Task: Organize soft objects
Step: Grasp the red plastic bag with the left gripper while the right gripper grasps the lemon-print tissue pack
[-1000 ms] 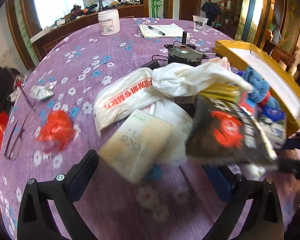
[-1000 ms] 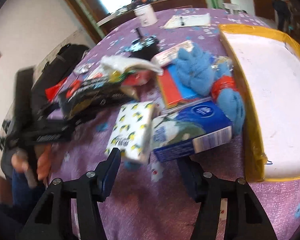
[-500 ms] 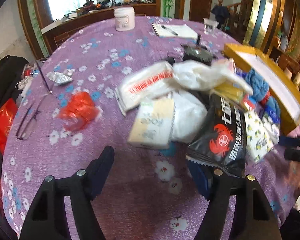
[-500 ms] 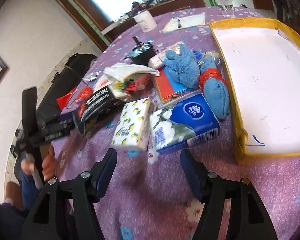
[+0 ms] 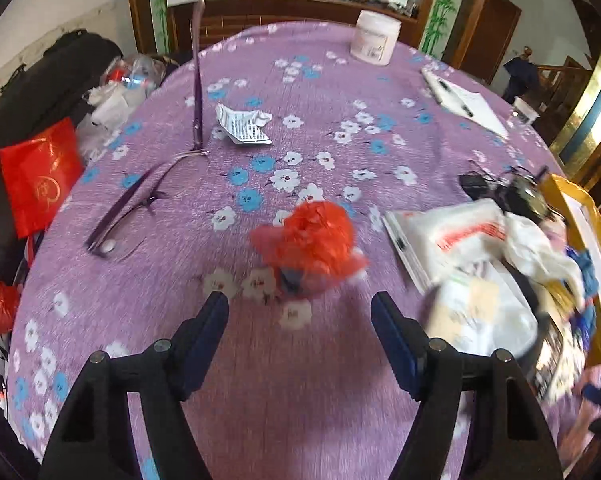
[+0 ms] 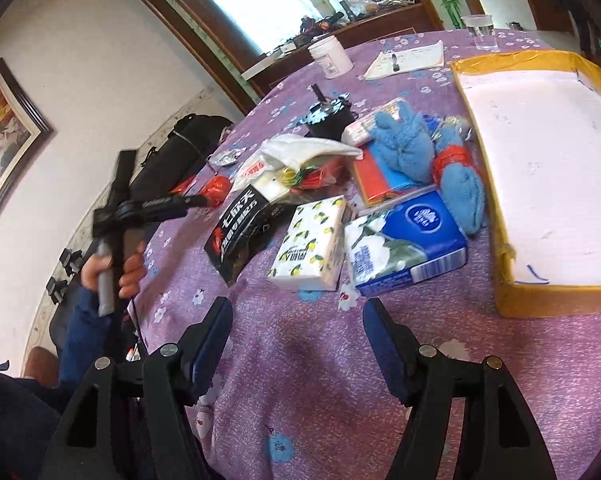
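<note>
A crumpled red plastic bag lies on the purple flowered tablecloth, just ahead of my open, empty left gripper. A pile of soft packs lies to its right: a white bag with red print and white plastic. In the right wrist view my right gripper is open and empty, a little short of a lemon-print tissue pack and a blue tissue pack. Blue fluffy cloths and a black snack bag lie beyond. A yellow-rimmed tray with a white floor stands at the right.
Glasses, a foil blister pack, a white jar, a notepad with pen and a black gadget with cable lie on the table. A red bag sits off the left edge. The left gripper shows in the right wrist view.
The left gripper swung left, away from the pile, and now faces the red plastic bag. The right gripper drew back and rose, so the tissue packs sit farther off.
</note>
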The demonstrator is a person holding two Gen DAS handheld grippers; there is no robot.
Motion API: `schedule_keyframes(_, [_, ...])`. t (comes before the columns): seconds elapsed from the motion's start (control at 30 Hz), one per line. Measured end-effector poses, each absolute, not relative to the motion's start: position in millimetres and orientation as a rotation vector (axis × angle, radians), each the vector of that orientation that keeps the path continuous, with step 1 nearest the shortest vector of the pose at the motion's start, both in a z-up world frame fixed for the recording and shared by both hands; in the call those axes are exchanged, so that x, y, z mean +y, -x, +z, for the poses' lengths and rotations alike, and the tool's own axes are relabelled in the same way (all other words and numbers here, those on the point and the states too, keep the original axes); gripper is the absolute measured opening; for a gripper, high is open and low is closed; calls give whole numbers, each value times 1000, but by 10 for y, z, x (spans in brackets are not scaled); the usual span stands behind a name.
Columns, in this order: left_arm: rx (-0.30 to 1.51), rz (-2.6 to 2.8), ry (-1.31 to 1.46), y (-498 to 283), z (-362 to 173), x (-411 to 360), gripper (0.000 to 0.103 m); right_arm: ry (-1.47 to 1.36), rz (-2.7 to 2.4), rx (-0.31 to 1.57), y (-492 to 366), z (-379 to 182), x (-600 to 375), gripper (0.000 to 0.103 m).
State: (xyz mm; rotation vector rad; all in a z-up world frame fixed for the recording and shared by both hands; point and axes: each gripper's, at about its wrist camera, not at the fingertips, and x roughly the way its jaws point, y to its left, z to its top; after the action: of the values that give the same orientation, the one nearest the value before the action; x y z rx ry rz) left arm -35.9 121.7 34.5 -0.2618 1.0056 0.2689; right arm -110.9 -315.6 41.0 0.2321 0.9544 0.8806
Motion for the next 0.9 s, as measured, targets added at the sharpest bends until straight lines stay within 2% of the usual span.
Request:
schedule_keyframes(0.17, [1020, 313, 275, 54, 209, 1289, 73, -235, 872, 941, 1134, 417, -3204, 72])
schedule_keyframes(0.23, [1042, 350, 268, -24, 134, 1283, 59, -241, 855, 939, 1126, 418, -3240, 72])
schedule_keyframes(0.27, [1032, 371, 238, -22, 140, 1243, 49, -244, 849, 940, 1117, 424, -3258, 72])
schedule_keyframes(0.3, [1030, 384, 210, -5, 154, 1204, 34, -246, 838, 940, 1104, 425, -3274, 72])
schedule_keyframes(0.5, [948, 313, 249, 316, 306, 1029, 34, -235, 792, 963, 974, 436, -3263, 72])
schedule_keyframes(0.7, [881, 219, 266, 607, 427, 788, 34, -82, 796, 933, 934, 633, -2896, 72])
schedule_keyframes(0.9, [820, 161, 262, 707, 456, 515, 34, 106, 741, 965, 845, 535, -2318, 72])
